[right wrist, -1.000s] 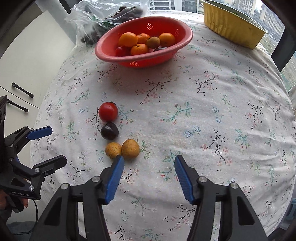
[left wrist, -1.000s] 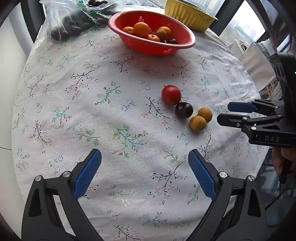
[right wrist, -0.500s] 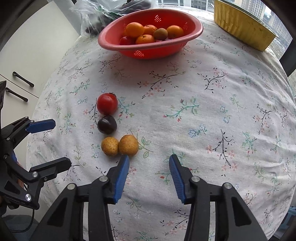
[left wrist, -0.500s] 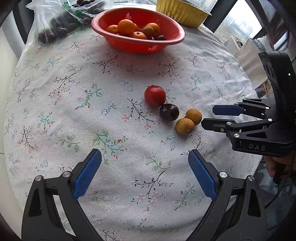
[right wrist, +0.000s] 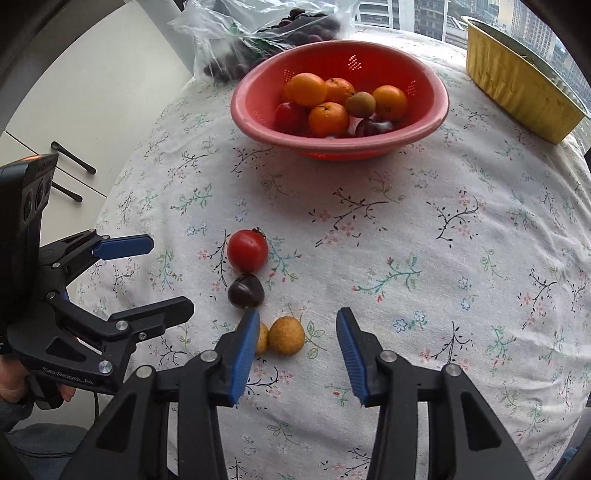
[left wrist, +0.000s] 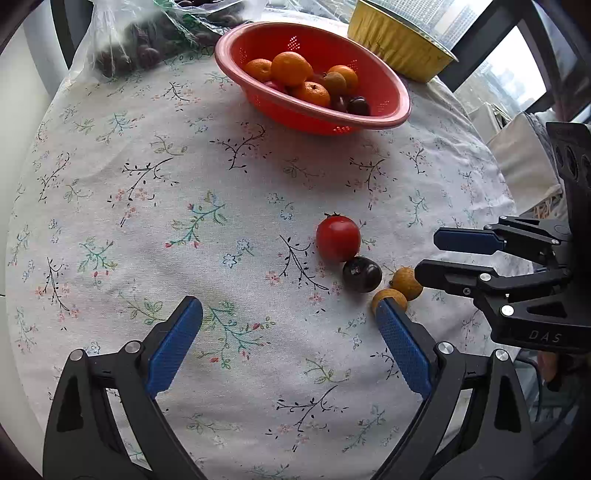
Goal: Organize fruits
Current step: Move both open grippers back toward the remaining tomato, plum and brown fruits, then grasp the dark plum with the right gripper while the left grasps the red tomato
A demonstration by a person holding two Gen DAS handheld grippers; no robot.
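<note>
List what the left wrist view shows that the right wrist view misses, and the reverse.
Left wrist only: the right gripper seen from the side, over one tan round fruit.
Right wrist only: white cabinet doors with black handles, and the left gripper from the side.
Both: the red plastic colander of oranges, the red tomato, the dark plum, the yellow foil tray.

A home dining corner in a high-rise flat: the round surface (right wrist: 461, 229) wears a floral cloth, white cabinet doors with black handles (right wrist: 72, 158) stand at the left, and the far windows (right wrist: 402, 14) look out on apartment towers.
</note>
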